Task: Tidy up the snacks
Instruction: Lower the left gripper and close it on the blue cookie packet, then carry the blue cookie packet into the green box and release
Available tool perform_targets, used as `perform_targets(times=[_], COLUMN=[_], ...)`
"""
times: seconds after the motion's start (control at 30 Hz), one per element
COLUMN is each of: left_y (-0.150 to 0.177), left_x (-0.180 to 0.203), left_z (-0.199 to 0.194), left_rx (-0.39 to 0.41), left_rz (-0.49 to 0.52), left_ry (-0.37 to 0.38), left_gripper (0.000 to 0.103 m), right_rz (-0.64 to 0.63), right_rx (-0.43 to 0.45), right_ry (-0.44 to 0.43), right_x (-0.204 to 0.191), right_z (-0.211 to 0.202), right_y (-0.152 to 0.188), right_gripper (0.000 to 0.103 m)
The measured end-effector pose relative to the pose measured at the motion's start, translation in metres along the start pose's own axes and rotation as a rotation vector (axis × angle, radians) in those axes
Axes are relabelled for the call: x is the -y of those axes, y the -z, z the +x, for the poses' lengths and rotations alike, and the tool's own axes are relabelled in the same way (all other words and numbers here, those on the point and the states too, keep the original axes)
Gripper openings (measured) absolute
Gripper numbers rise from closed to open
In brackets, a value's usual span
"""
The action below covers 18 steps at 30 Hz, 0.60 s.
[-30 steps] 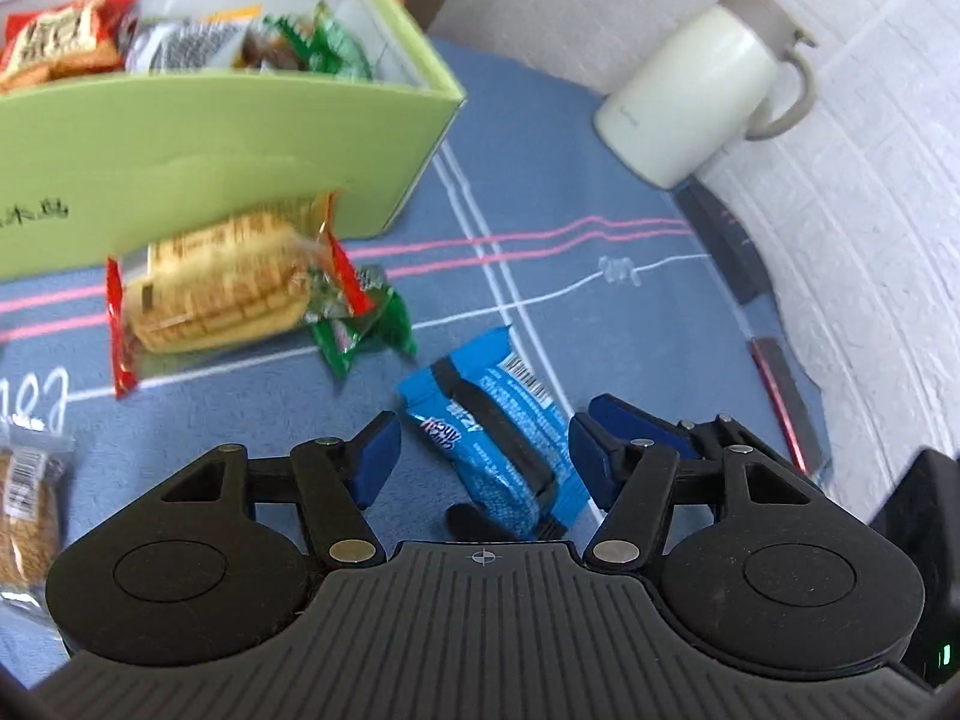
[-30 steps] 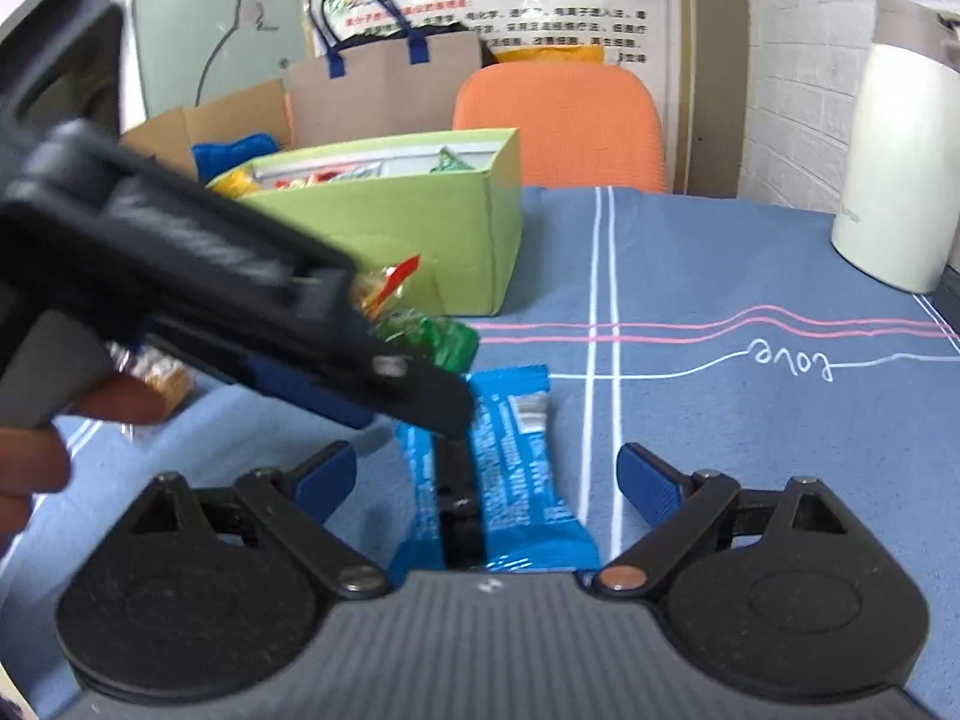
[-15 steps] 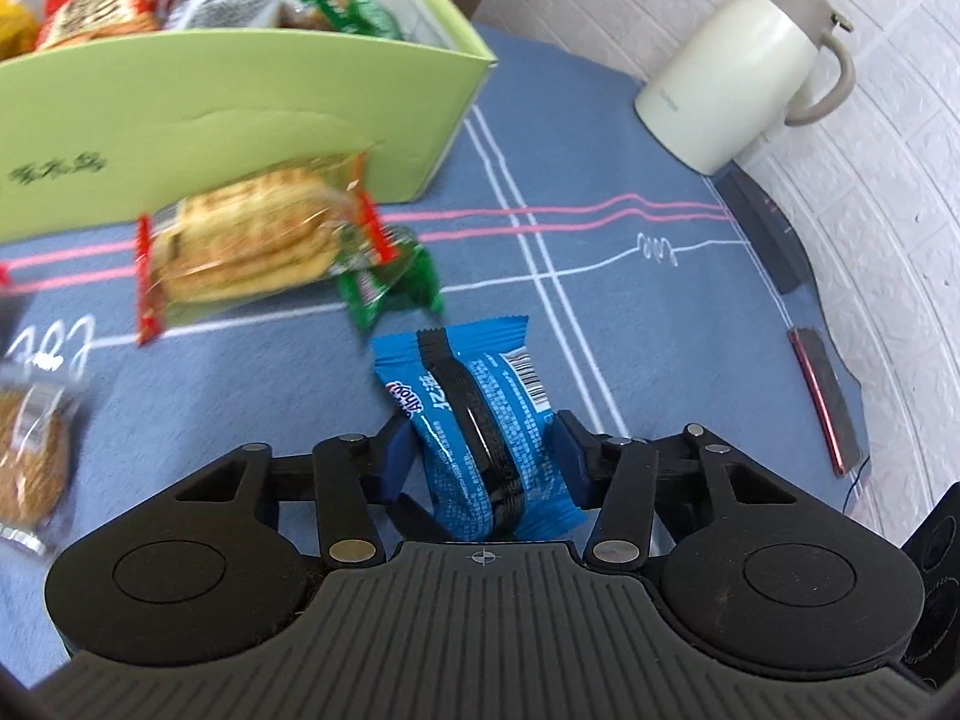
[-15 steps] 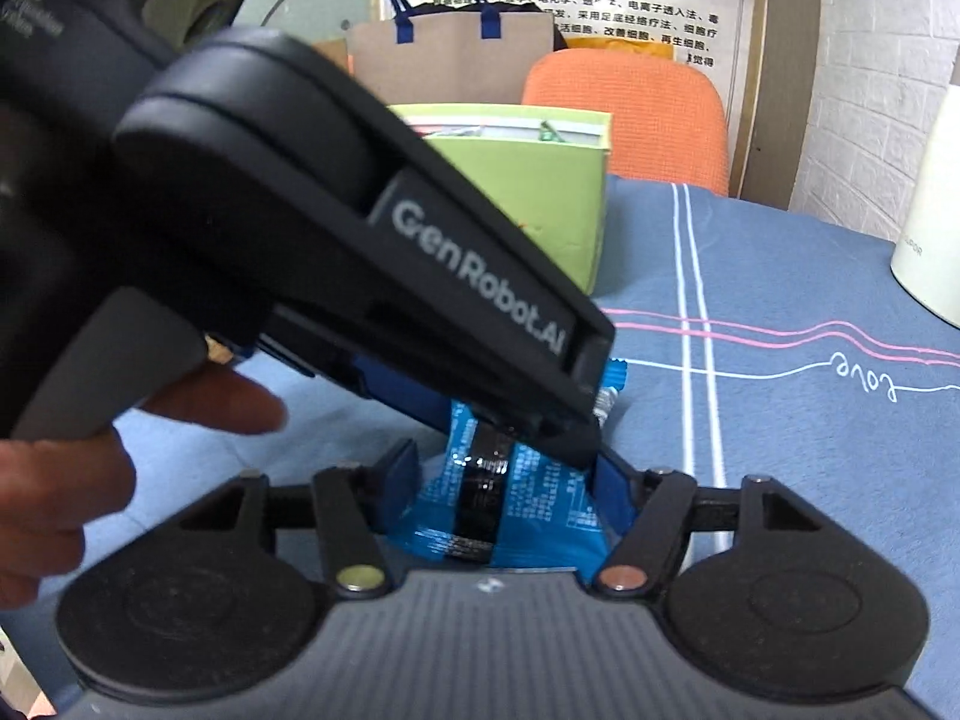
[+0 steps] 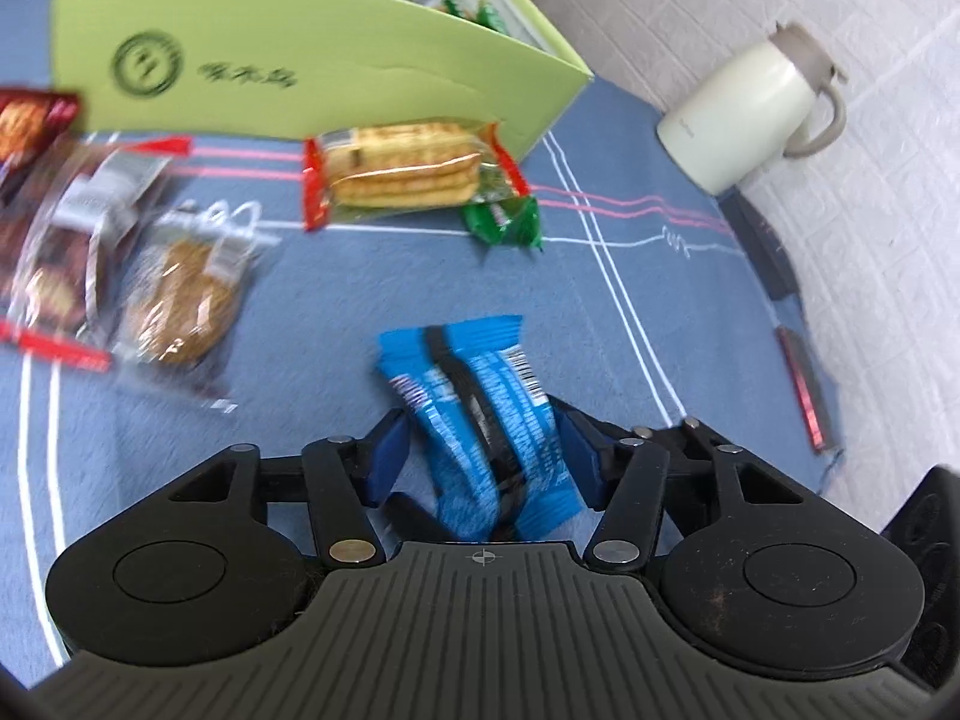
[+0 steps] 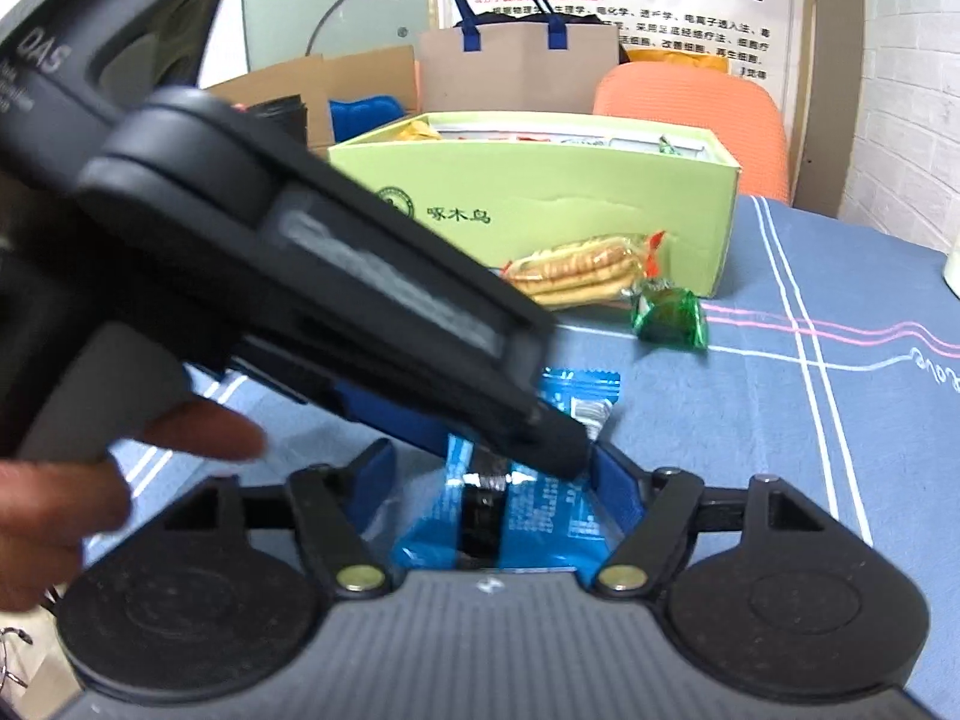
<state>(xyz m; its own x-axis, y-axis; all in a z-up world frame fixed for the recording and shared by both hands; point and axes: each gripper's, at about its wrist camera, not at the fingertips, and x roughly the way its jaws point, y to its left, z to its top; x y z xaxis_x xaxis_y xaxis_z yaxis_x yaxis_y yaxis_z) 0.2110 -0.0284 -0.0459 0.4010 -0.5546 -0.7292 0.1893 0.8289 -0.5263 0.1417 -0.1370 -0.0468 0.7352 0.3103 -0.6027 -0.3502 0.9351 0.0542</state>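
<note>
The desk (image 5: 600,312) wears a blue cloth crossed by white and pink stripes. On it stand a light-green cardboard box (image 5: 336,66) of snacks and a cream insulated jug (image 5: 744,114). Lying loose are a cracker pack (image 5: 402,174) with a green candy (image 5: 504,219) touching it, a round biscuit in clear wrap (image 5: 180,300), and dark red-edged packets (image 5: 48,252).

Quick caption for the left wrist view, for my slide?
Left claw, jaws opening, around a blue snack packet on the blue tablecloth, green snack box behind.
</note>
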Motion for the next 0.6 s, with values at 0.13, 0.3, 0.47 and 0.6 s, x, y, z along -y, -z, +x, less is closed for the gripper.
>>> perform_targets(times=[0.13,0.3,0.47,0.6], left_y=[0.0,-0.003,0.005,0.0], left_x=[-0.011,0.001,0.014,0.022], left_z=[-0.012,0.001,0.004,-0.014], left_rx=[0.036,-0.009,0.011,0.051], left_rz=[-0.05,-0.026,0.05,0.052], left_ry=[0.019,0.021,-0.045,-0.034], left_gripper=[0.056,0.043,0.018,0.017], right_rz=[0.015,0.006,-0.031,-0.086], right_rx=[0.021,0.0,0.011,0.065], right_ry=[0.017,0.019,0.048,0.073], right_x=[0.001,-0.003,-0.012,-0.016], right_z=[-0.011,-0.002,-0.013,-0.018], right_y=[0.003,0.003,0.018,-0.006], right_gripper=[0.085,0.084,0.058,0.056])
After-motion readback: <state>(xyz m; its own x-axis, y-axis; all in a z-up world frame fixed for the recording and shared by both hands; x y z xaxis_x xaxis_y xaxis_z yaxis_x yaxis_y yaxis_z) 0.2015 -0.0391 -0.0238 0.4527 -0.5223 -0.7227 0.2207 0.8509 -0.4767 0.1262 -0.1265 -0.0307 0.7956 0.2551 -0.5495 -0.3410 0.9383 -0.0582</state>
